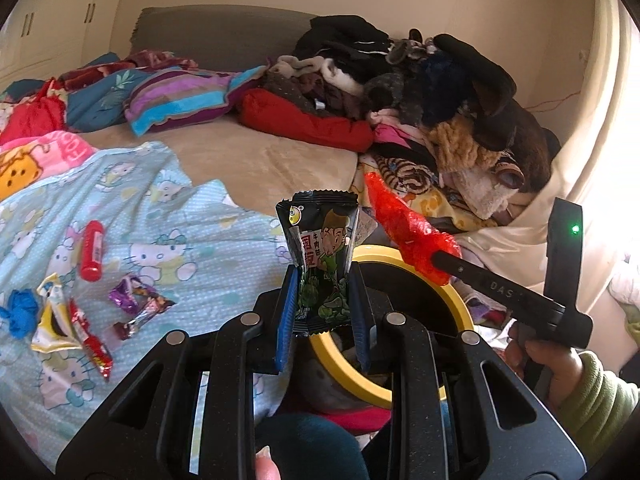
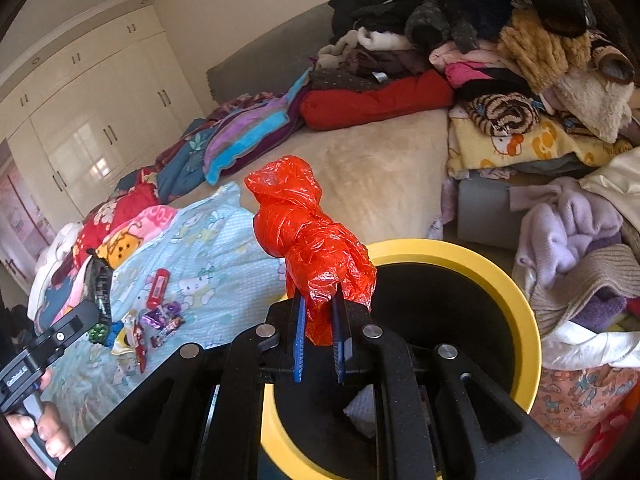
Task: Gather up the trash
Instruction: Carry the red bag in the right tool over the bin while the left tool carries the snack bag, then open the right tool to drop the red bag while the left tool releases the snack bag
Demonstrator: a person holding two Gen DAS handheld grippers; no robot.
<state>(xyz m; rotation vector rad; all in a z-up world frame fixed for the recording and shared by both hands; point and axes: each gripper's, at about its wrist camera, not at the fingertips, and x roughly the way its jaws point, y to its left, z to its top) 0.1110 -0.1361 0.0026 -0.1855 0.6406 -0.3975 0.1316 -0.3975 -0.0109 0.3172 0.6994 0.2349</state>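
— Carrying step, I'd say: both pieces of trash are lifted and on their way to the bin (image 2: 516, 280). The left gripper (image 1: 324, 312) is clenched on a dark snack wrapper (image 1: 322, 248), and the right gripper (image 2: 320, 332) is clenched on a crumpled red plastic bag (image 2: 308, 236).

— Where does each piece sit?

— In the left wrist view the wrapper stands at centre frame, just in front of the bin's yellow rim. In the right wrist view the red bag is at centre, its lower part over the rim's near left edge; the bin's black inside fills the lower right.

— Which way do they point?

— The wrapper's long axis runs upright out of the jaws, crimped top edge toward the top of the frame. The red bag's long axis leans up and to the left from the pads in its own view.

— And next?

— Probably bring each gripper over the black opening, then let go so the pieces drop inside. More wrappers (image 1: 136, 308) lie on the blue blanket (image 1: 192, 216) at lower left, not yet gathered.
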